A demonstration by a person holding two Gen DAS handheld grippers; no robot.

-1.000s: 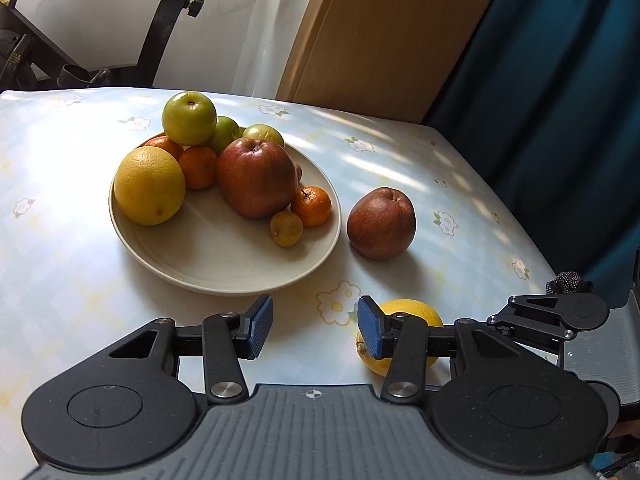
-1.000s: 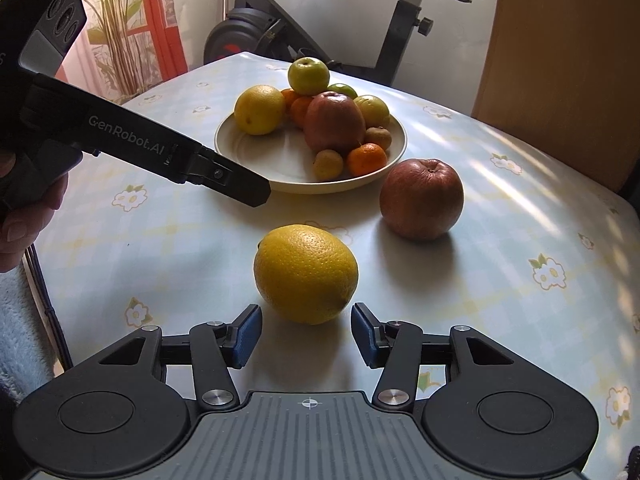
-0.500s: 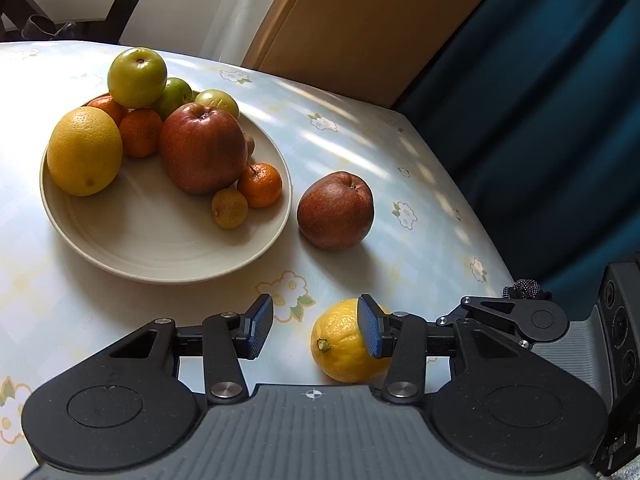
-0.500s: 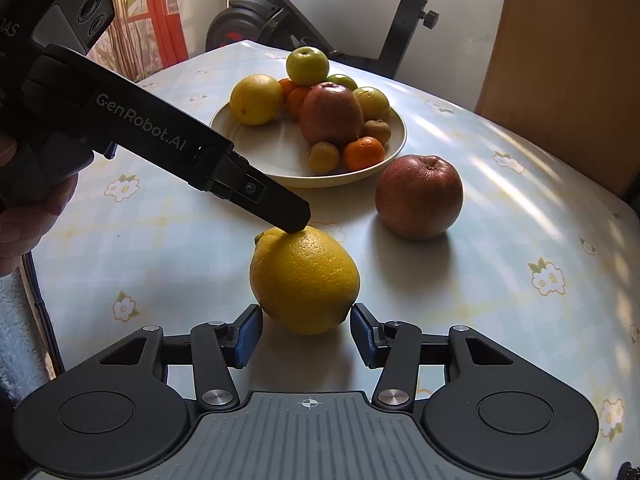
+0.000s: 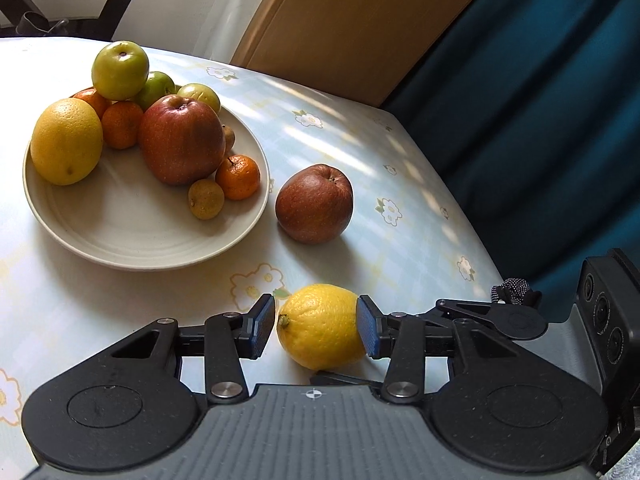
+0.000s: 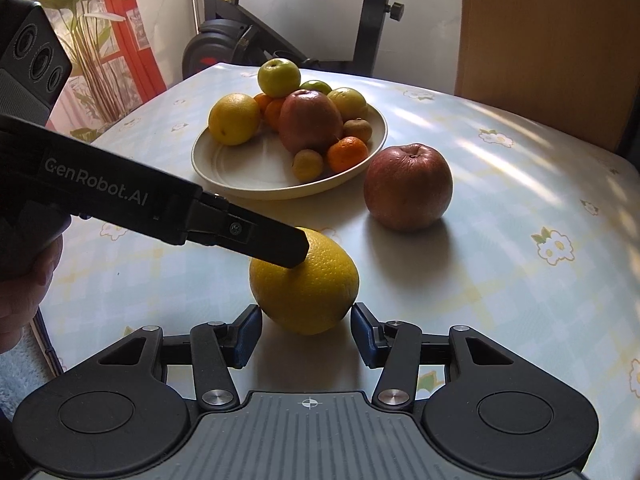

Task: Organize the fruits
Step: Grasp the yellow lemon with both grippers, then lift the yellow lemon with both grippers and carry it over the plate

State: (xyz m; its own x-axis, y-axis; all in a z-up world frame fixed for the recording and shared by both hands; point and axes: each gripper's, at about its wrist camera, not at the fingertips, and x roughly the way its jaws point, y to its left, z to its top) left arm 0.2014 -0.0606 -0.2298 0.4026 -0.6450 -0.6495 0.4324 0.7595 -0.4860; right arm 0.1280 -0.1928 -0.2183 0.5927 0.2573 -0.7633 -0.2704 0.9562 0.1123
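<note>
Our left gripper [image 5: 316,326] sits low over the table with its blue pads [image 5: 264,324] bracketing the lemon [image 5: 320,326]; the right pad touches the rind, the left one sits just beside the stem end, and we cannot tell whether that amounts to a real grip. Our right gripper [image 6: 306,334] is at the same lemon [image 6: 308,284] from another side, jaws spread to about the fruit's width, with a pad just beside each flank and the fruit only partly between them. In the right wrist view, one finger of the left gripper [image 6: 256,236] lies across the top of the lemon, touching it. The lemon rests on the flowered tablecloth [image 5: 400,184], near the table's front edge.

Further out, a loose red apple [image 5: 314,204] stands on the cloth just beside the plate [image 5: 140,240], not touching it. The cream plate holds a pile towards its far side: a small yellowish fruit [image 5: 206,199] and a mandarin [image 5: 238,177] nearest us, a large red apple [image 5: 182,138] behind them, and a big yellow citrus [image 5: 66,140] on the left. Behind those lie more mandarins [image 5: 122,124] and several green apples, with one green apple [image 5: 120,65] perched on top.

Beyond the table stand an exercise bike [image 6: 280,32], a wooden panel [image 5: 340,20] and a dark teal curtain [image 5: 540,100].
</note>
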